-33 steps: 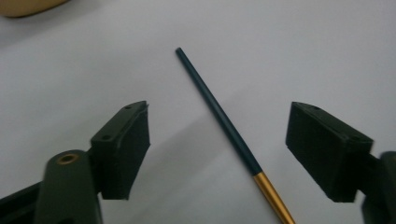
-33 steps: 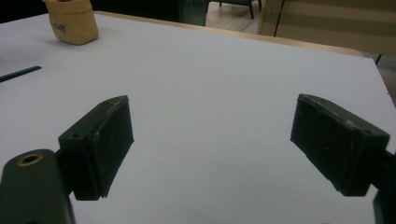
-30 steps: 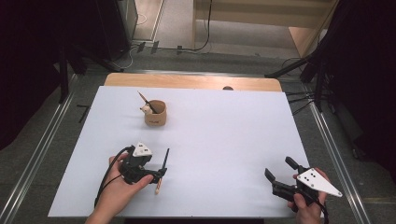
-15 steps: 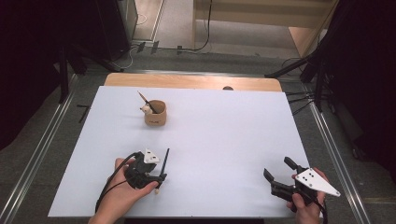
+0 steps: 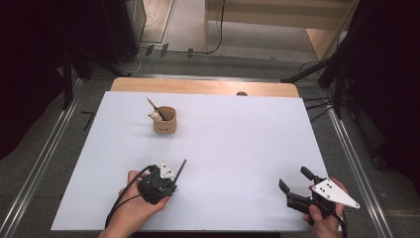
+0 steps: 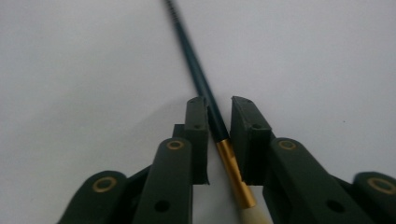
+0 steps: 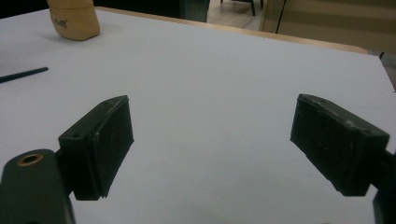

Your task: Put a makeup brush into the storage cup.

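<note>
A thin paintbrush (image 6: 196,70) with a dark handle, gold ferrule and pale end lies on the white table. My left gripper (image 6: 218,105) has its jaws closed in on it at the ferrule end. From above, the left gripper (image 5: 166,184) sits near the front edge, left of centre, and the paintbrush (image 5: 180,166) pokes out beyond it toward the far right. A tan cup (image 5: 164,120) stands farther back with another brush leaning in it. My right gripper (image 5: 293,179) is open near the front right, holding nothing. Between the open jaws of the right gripper (image 7: 212,105) is bare table.
The white table sheet (image 5: 237,139) ends in a wooden strip (image 5: 203,87) at the back. Metal rails run along both sides of the table. In the right gripper view the tan cup (image 7: 74,18) and the paintbrush's tip (image 7: 23,73) appear far left.
My left gripper has come down over the near end of the paintbrush and its jaws have closed in around it. The right gripper has barely shifted.
</note>
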Available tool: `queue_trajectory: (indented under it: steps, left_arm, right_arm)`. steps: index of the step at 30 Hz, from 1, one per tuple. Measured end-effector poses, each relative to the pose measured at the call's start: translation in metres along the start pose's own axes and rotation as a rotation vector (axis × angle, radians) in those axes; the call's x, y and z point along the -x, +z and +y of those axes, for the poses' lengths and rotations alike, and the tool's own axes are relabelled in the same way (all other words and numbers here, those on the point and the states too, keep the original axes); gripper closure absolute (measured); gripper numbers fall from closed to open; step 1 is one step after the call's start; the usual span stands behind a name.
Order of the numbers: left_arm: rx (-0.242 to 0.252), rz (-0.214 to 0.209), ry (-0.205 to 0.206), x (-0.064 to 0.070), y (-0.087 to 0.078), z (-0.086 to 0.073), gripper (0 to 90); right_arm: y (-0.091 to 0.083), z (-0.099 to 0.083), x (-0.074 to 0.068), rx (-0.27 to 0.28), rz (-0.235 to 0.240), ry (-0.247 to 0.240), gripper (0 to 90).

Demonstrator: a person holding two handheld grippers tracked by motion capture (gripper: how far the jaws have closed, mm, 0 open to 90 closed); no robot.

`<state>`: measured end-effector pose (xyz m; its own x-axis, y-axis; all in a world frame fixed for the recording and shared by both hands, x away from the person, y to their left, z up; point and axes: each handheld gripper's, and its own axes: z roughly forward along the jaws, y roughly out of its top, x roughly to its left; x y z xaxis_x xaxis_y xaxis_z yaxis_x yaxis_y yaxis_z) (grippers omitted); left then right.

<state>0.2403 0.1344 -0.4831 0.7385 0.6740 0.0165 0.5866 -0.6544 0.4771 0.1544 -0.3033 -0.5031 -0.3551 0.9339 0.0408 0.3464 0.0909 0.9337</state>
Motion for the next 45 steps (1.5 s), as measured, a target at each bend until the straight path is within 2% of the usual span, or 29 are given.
queue_trajectory:
  steps: [2, 7, 12, 14, 16, 20, 22, 24, 30, 34, 36, 45]
  left_arm:
    - [0.004, -0.024, -0.011, -0.004, 0.0, -0.001, 84.8]
    - [0.016, -0.037, -0.007, -0.005, 0.0, -0.002, 85.2]
    - [0.039, -0.067, -0.022, -0.01, -0.002, -0.004, 85.3]
    - [0.056, -0.08, -0.029, -0.012, -0.003, -0.002, 85.3]
    - [0.073, -0.073, -0.021, -0.014, -0.006, 0.0, 85.4]
    - [0.127, -0.081, -0.033, -0.018, -0.012, 0.004, 85.3]
    - [0.154, -0.109, -0.049, -0.021, -0.015, 0.006, 85.4]
    - [0.179, -0.104, -0.049, -0.023, -0.018, 0.008, 85.3]
    - [0.252, -0.108, -0.055, -0.027, -0.026, 0.015, 85.3]
    - [0.286, -0.113, -0.063, -0.028, -0.029, 0.021, 85.4]
    - [0.296, -0.12, -0.065, -0.028, -0.029, 0.024, 85.4]
    - [0.345, -0.13, -0.068, -0.027, -0.028, 0.033, 85.3]
  right_arm:
    - [0.0, 0.0, 0.0, 0.0, 0.001, -0.002, 14.0]
    - [0.002, 0.0, -0.002, -0.006, 0.002, -0.002, 14.1]
    - [0.003, 0.004, -0.007, -0.001, 0.014, -0.01, 14.0]
    - [0.004, 0.007, -0.008, 0.002, 0.016, -0.006, 14.0]
    - [0.006, 0.01, -0.01, 0.003, 0.02, -0.005, 14.0]
    - [0.009, 0.018, -0.015, -0.003, 0.022, -0.012, 14.0]
    - [0.011, 0.023, -0.018, -0.003, 0.027, -0.02, 14.0]
    - [0.013, 0.027, -0.022, -0.003, 0.034, -0.02, 14.0]
    - [0.026, 0.043, -0.034, -0.002, 0.041, -0.02, 14.1]
    - [0.034, 0.054, -0.043, 0.005, 0.071, -0.008, 14.2]
    - [0.038, 0.059, -0.049, 0.006, 0.084, -0.001, 14.3]
    - [0.058, 0.079, -0.073, 0.005, 0.109, -0.02, 14.4]
